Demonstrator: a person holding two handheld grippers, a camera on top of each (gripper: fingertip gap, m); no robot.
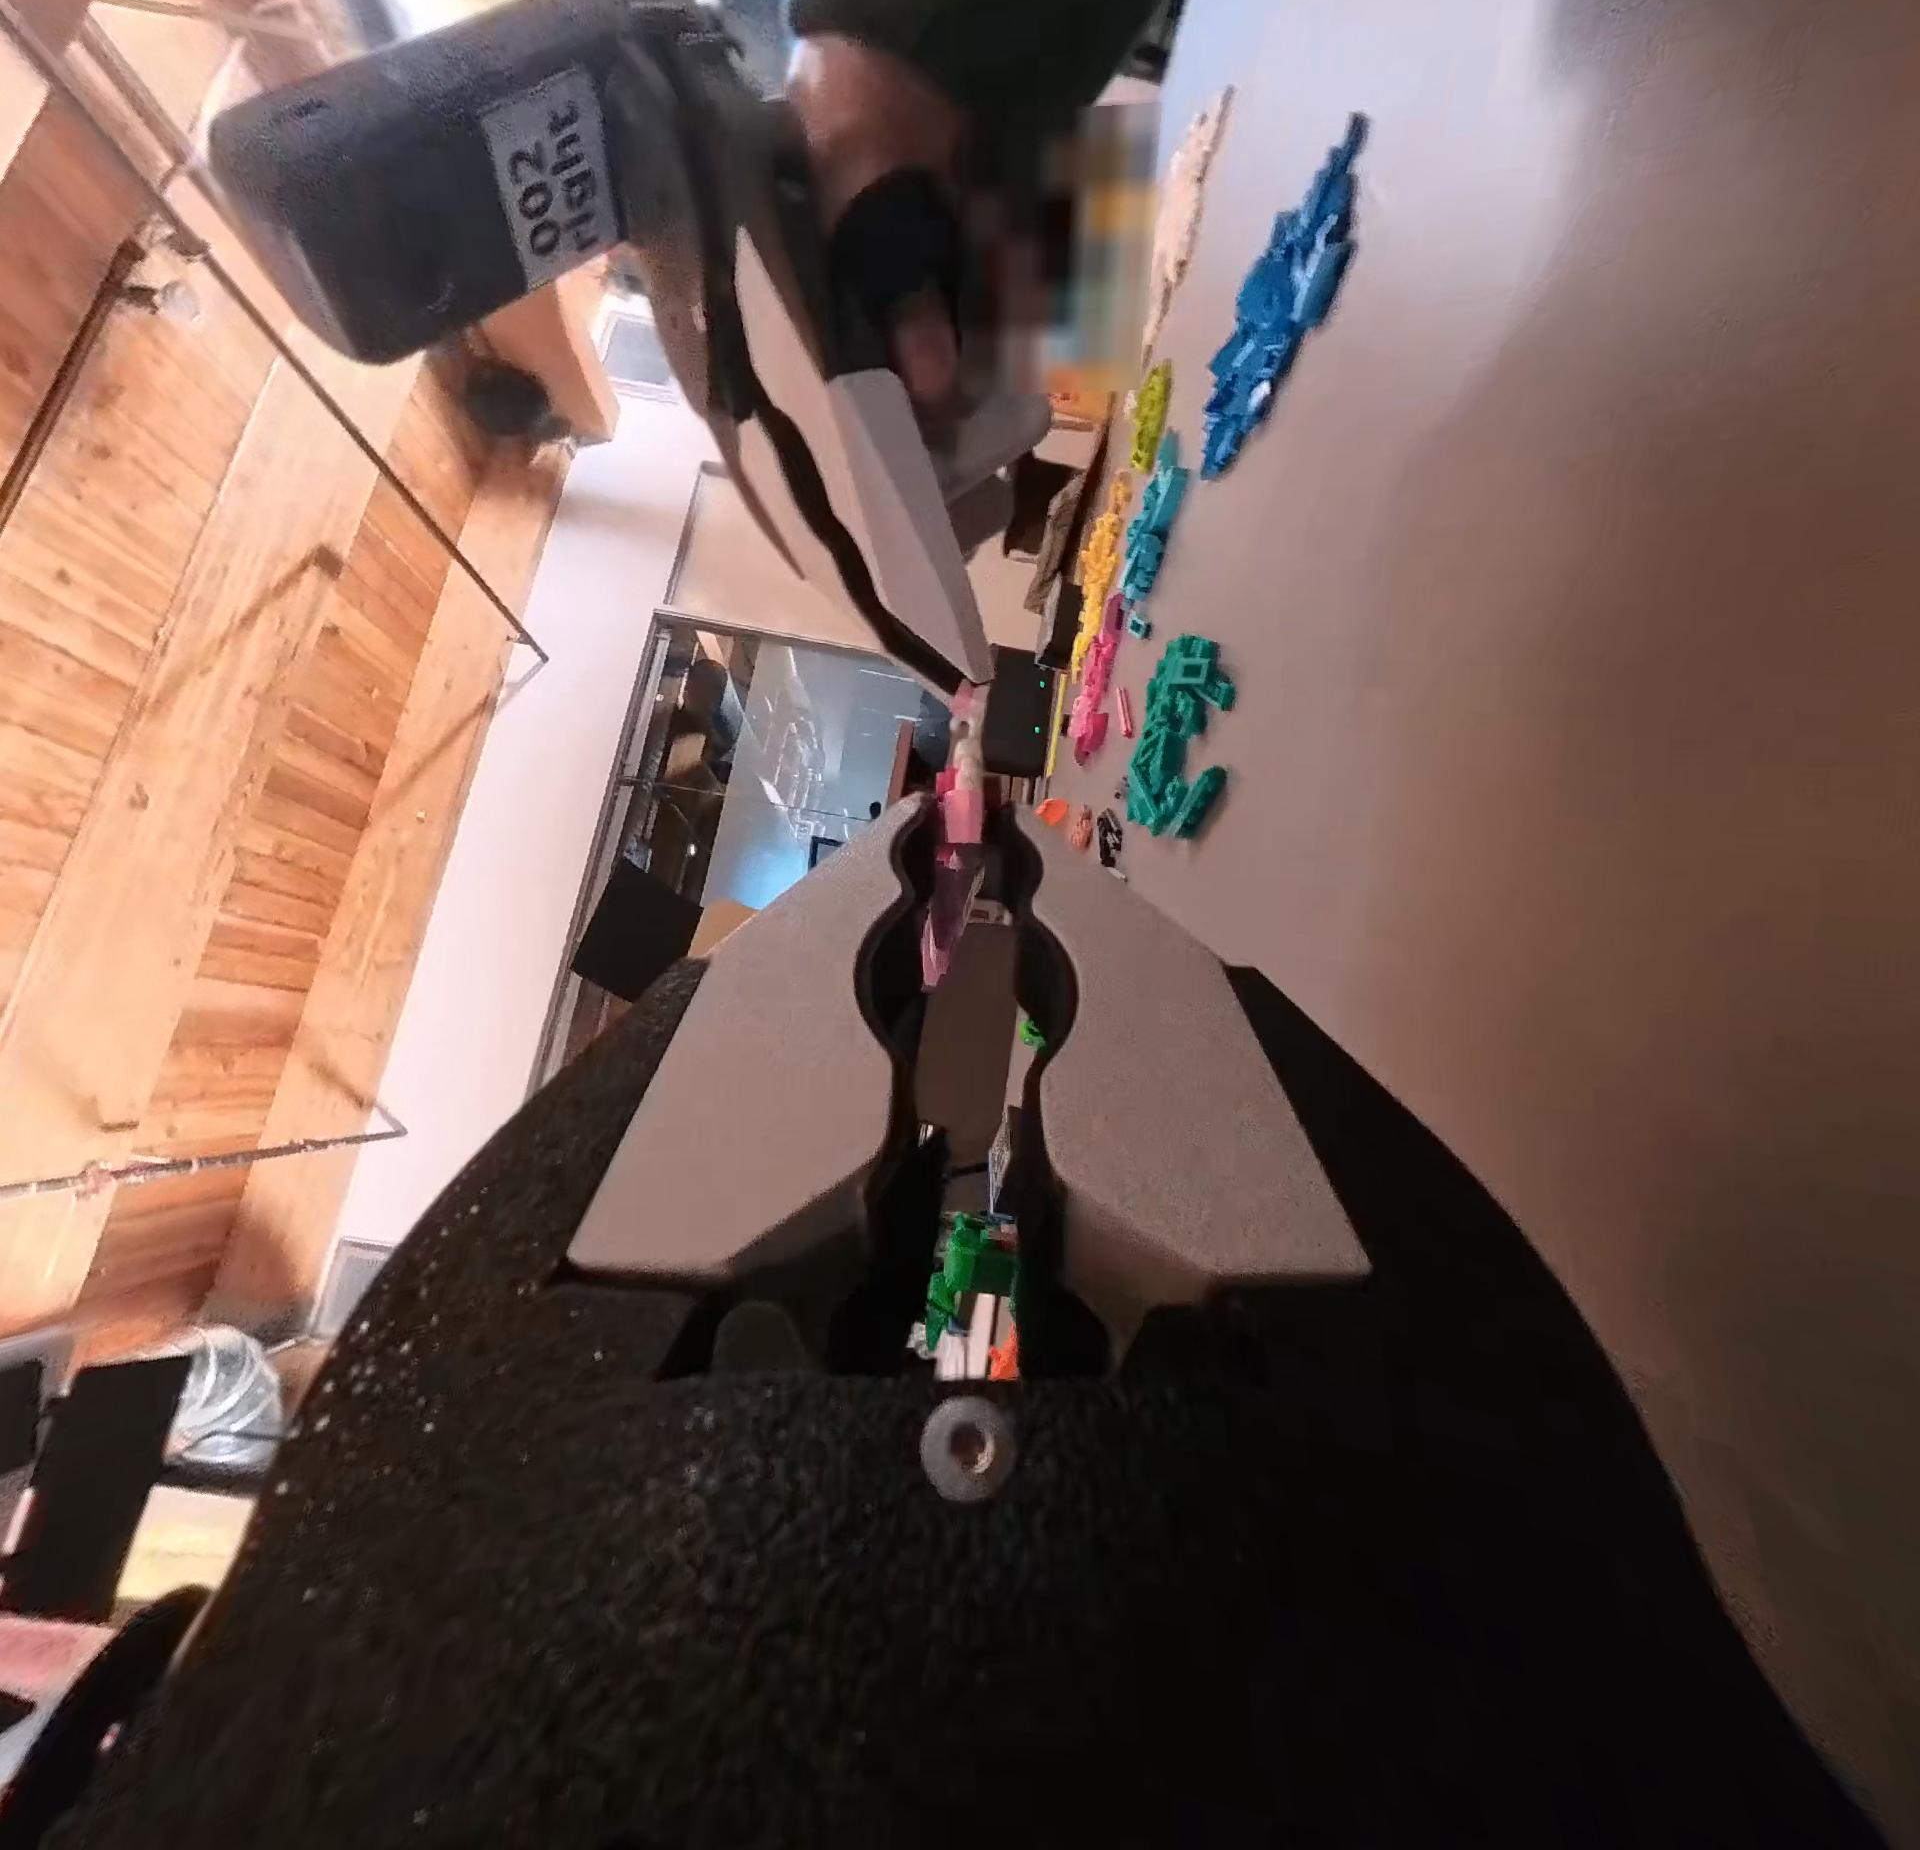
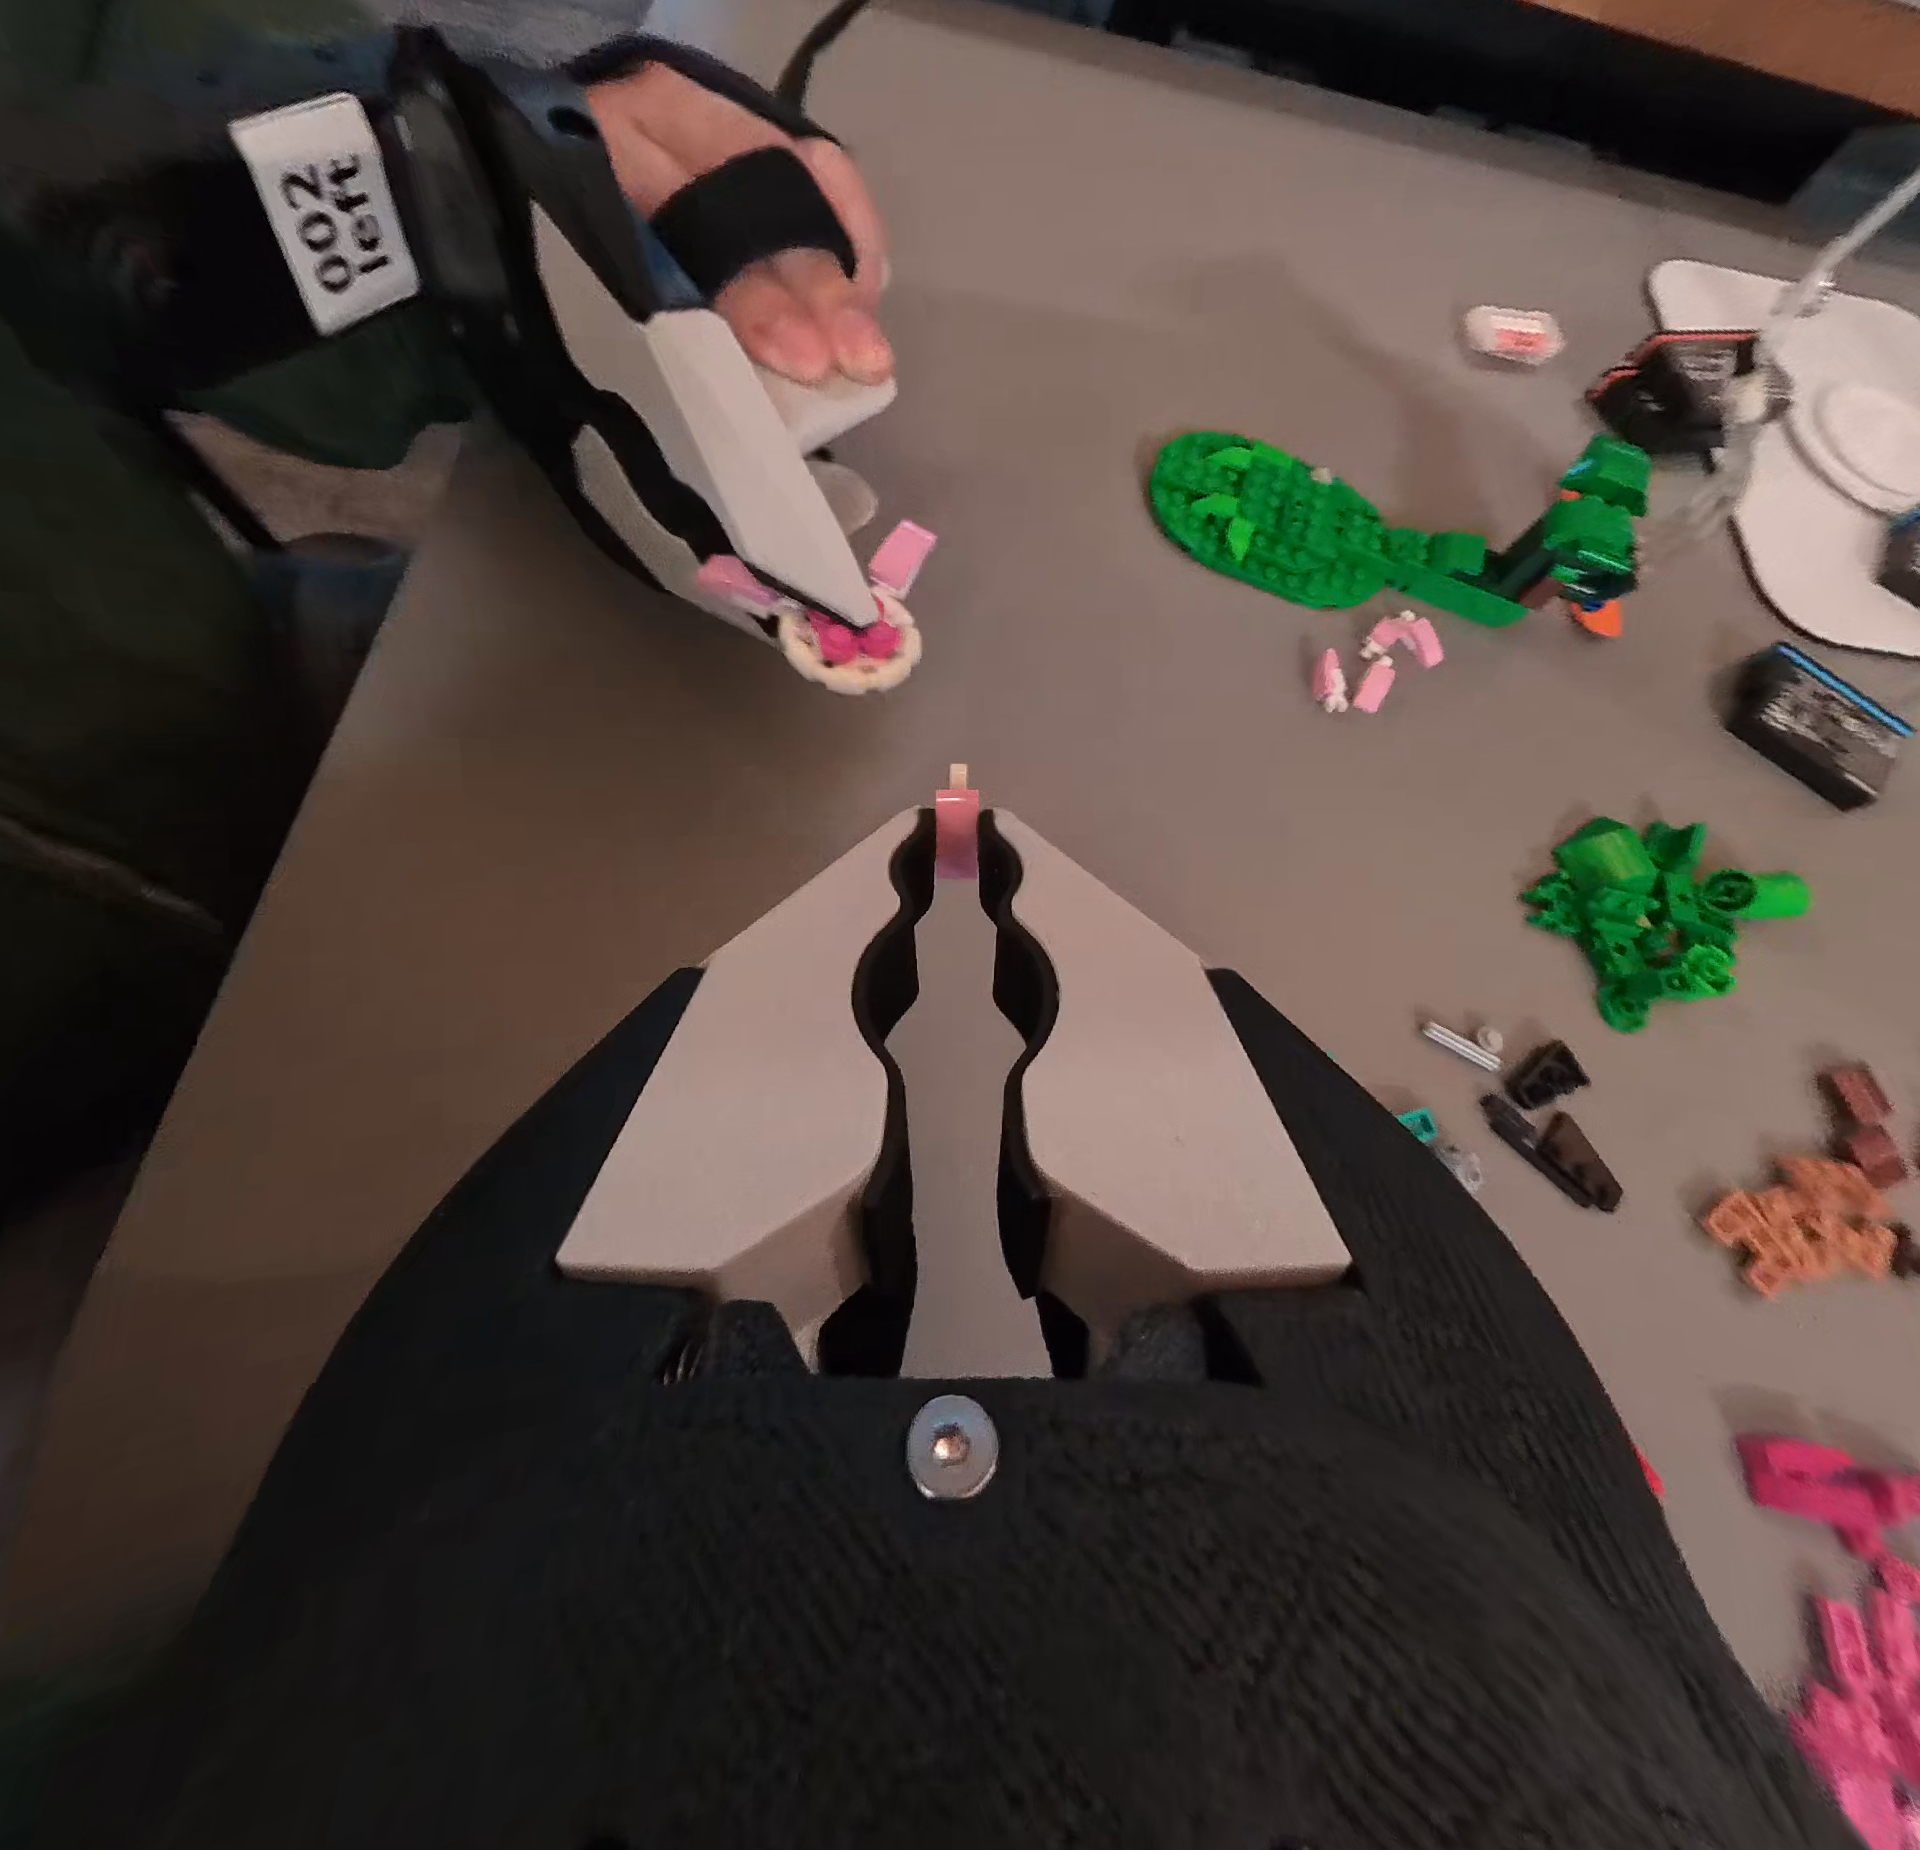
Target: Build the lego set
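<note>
1. Both sets of jaws are gripping narrowly: the right gripper is pinching a small pale-pink brick with a cream peg, while the left gripper is clamping a round cream-and-magenta flower assembly.
2. They are hovering apart over the grey table.
3. Misalignment is risking a slip; the tip-only hold could let the brick twist.

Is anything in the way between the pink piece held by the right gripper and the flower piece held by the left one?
Nothing visible. The pink piece in the right gripper faces the flower assembly in the left gripper across open air above bare table.
</note>
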